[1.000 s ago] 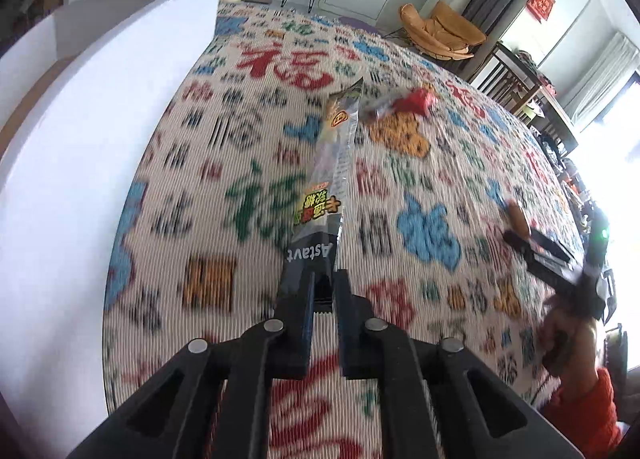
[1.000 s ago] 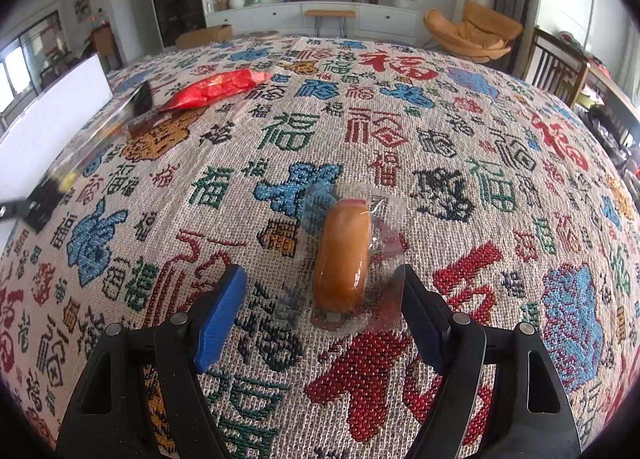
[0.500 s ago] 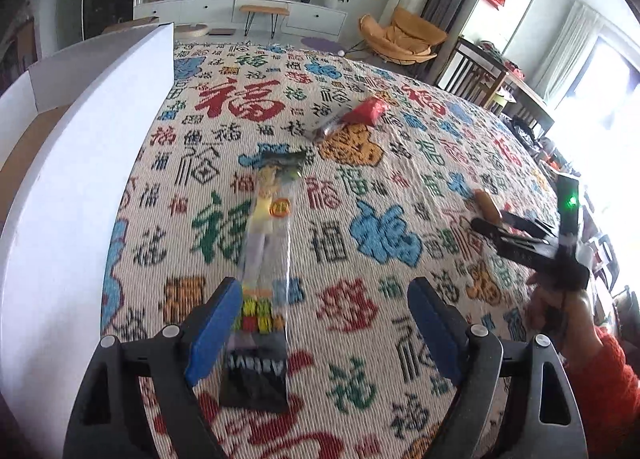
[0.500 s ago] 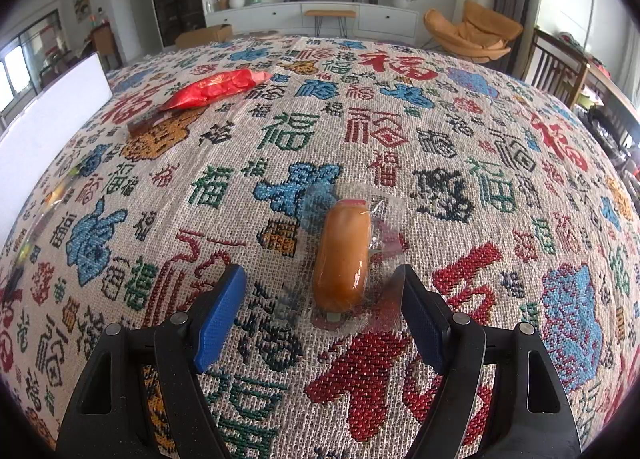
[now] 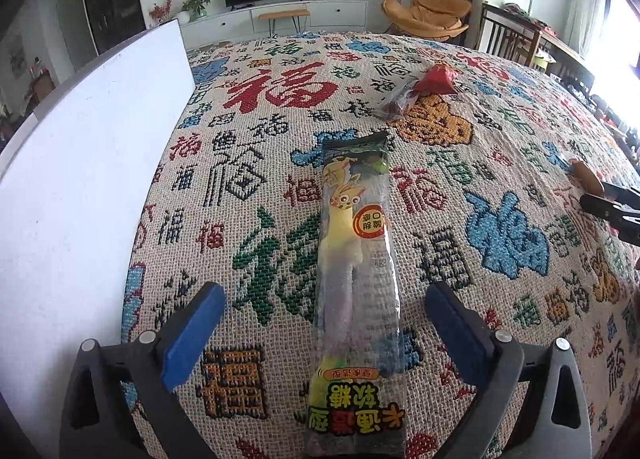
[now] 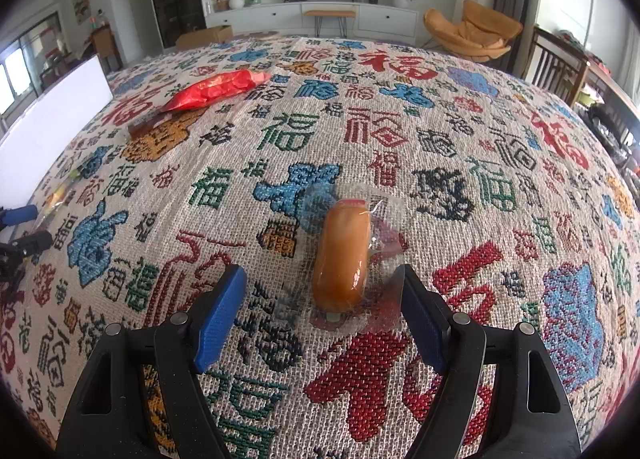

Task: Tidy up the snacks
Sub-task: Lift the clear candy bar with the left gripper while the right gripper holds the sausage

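Left wrist view: long candy pack (image 5: 356, 291) lies flat on the patterned cloth (image 5: 256, 163), lower centre of frame, btwn the fingers of the left gripper (image 5: 320, 323), which have just been opening and now stand spread wide w/o touching it; a sec ago they pinched its end, so this looks like a just-finished put-down beside the white box (image 5: 80, 187) at left. Right wrist view: right gripper (image 6: 320, 299) stays spread around the wrapped sausage (image 6: 342, 255), lower centre, unmoved, so next prob. needs closing on it w/o snagging the loose wrapper.
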`<control>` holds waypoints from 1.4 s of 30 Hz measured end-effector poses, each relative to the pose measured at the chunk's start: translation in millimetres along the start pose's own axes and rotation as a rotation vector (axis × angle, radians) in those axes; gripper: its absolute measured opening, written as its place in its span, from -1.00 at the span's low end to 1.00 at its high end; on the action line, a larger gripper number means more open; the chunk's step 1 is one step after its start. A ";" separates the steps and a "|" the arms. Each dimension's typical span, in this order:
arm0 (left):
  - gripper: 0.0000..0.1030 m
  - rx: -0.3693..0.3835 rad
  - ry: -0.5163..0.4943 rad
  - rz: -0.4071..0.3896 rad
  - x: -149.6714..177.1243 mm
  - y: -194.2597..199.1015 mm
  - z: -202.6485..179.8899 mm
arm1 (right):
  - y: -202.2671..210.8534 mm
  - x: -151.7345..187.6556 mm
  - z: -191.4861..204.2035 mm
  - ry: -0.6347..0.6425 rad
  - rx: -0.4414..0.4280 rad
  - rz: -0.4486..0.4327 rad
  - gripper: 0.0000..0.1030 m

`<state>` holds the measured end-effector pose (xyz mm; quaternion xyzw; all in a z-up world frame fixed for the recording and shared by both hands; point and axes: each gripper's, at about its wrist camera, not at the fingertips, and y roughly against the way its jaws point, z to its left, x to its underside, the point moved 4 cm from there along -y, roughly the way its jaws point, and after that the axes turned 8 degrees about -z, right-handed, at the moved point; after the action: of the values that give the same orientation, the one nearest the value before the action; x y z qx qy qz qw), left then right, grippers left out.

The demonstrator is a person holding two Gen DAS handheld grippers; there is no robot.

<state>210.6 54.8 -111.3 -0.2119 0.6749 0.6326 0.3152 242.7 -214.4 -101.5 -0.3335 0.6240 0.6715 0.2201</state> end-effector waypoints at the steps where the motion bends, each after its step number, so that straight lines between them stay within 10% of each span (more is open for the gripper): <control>1: 1.00 -0.005 0.009 0.003 0.3 -0.4 1.4 | -0.3 0.0 0.2 0.001 0.001 0.000 0.53; 42: 1.00 -0.014 0.016 0.000 0.4 -2.0 3.0 | 0.3 0.4 -0.7 0.000 0.000 0.001 0.53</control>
<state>212.2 57.6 -113.1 -0.2193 0.6729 0.6356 0.3083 242.3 -215.2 -101.5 -0.3334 0.6241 0.6716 0.2199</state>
